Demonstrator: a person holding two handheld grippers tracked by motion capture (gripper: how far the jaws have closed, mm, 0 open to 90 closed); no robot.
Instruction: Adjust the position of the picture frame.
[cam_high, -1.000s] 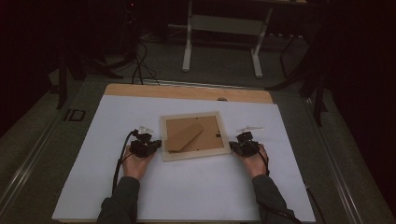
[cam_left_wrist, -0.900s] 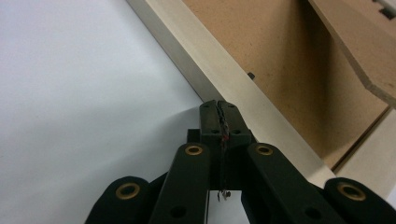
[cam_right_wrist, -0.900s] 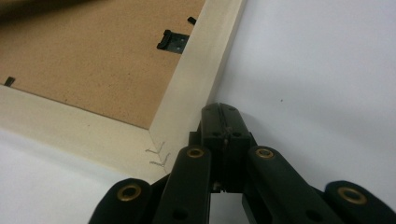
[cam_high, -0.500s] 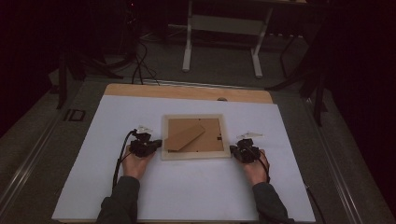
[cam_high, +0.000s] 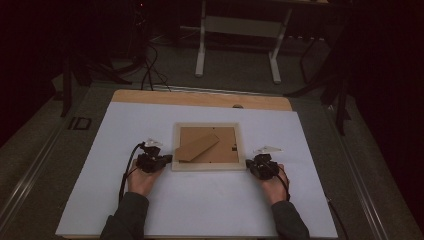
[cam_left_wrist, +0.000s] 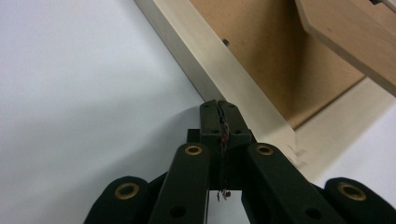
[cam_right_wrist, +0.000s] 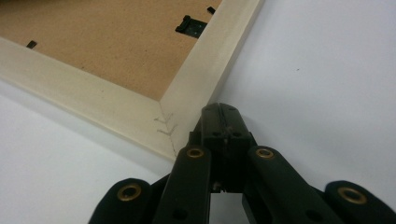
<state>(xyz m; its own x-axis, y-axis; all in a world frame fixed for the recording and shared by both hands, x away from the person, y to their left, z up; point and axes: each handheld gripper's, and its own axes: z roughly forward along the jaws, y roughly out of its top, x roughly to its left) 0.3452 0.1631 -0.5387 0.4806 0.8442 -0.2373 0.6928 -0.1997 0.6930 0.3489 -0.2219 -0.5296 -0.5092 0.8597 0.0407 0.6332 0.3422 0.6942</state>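
My left gripper (cam_left_wrist: 219, 108), jaws clenched on nothing, touches the picture frame (cam_high: 208, 166) at its near-left corner. My right gripper (cam_right_wrist: 223, 114), likewise clenched empty, presses the near-right corner on the table (cam_high: 210, 205).

One picture frame (cam_high: 208, 147), face down on one white sheet (cam_high: 200, 200). One brown backing board (cam_high: 220, 150) inside it, with one stand flap (cam_high: 197, 147) across it. Two grippers: the left gripper (cam_high: 165, 160) and the right gripper (cam_high: 251, 167), one in each of two hands. Two staples (cam_right_wrist: 164, 125) at the frame's mitred corner in the right gripper view. One black turn clip (cam_right_wrist: 191, 25) on the frame's inner edge there.
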